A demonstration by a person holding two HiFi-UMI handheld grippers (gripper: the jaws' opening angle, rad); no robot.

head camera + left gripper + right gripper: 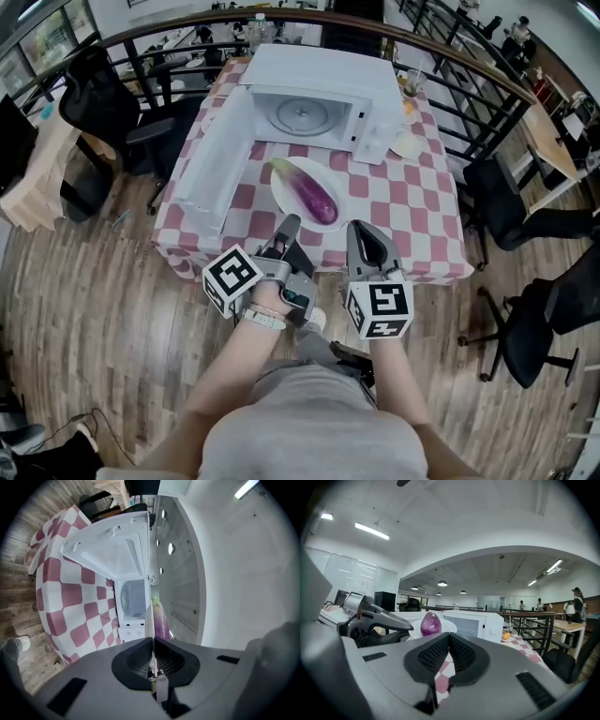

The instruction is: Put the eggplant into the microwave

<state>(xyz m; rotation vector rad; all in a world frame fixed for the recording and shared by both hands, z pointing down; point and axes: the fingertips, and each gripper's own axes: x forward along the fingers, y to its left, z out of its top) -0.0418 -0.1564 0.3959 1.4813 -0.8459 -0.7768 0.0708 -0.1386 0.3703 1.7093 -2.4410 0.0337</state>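
A purple eggplant [314, 195] [161, 618] [431, 623] lies on a white plate [282, 190] [448, 628] on the checked table, in front of the white microwave [323, 80] [131, 597]. The microwave's door [217, 159] [112, 557] stands wide open to the left. My left gripper [289, 223] [153, 641] [410, 626] is rolled on its side and shut on the plate's near rim, which shows edge-on as a thin white line [149, 616] running into the jaw seam. To the right of the plate my right gripper [359, 228] [449, 637] is shut on nothing and does not touch it.
A small dish with an orange thing [410, 141] [506, 635] sits right of the microwave. Black office chairs stand to the left [98, 103] and right [511, 211] of the table. A curved railing [450, 56] runs behind it. The table's front edge [309, 270] is just under the grippers.
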